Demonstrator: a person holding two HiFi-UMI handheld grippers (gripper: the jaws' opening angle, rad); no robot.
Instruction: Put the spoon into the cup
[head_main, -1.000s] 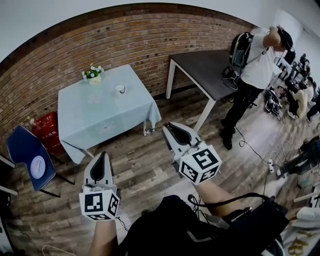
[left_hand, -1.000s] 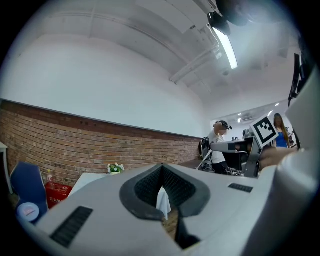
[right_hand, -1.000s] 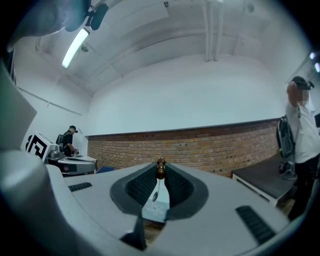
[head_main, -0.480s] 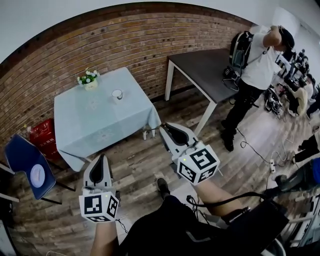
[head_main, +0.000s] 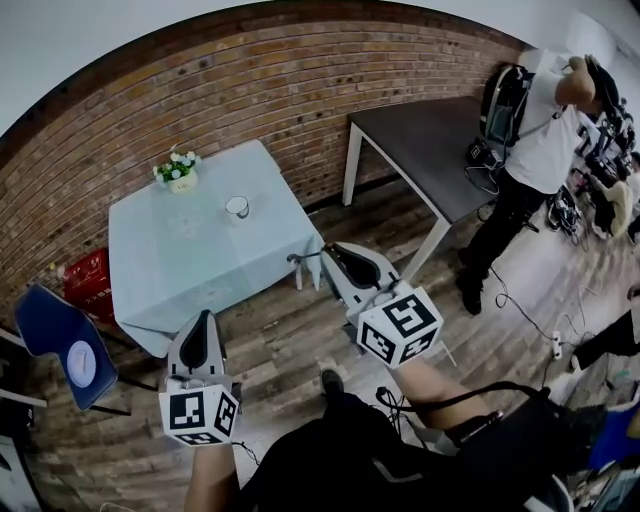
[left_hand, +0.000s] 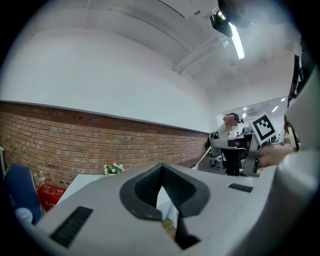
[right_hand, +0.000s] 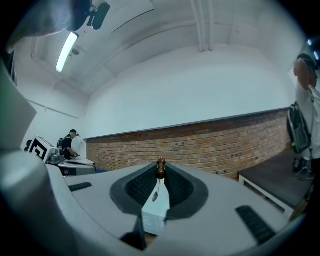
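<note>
A white cup (head_main: 237, 207) stands on the light-blue clothed table (head_main: 190, 255) by the brick wall, well ahead of both grippers. My right gripper (head_main: 337, 254) is held level over the wooden floor, shut on the spoon (right_hand: 160, 170). The spoon's brown beaded end pokes out at the fingertips, and its thin stem runs back between the pads. The spoon cannot be made out in the head view. My left gripper (head_main: 201, 320) is also level, short of the table's near edge, jaws together and nothing in them. The cup is hidden in both gripper views.
A small pot of flowers (head_main: 180, 170) stands at the table's far left corner. A blue chair (head_main: 55, 335) and a red box (head_main: 88, 272) are to the left. On the right a person in a white shirt (head_main: 545, 130) stands by a dark table (head_main: 425, 140).
Both grippers have moved forward towards the clothed table, which now looks nearer. A shoe has appeared on the floor below. The right gripper's hold on the spoon is unchanged.
</note>
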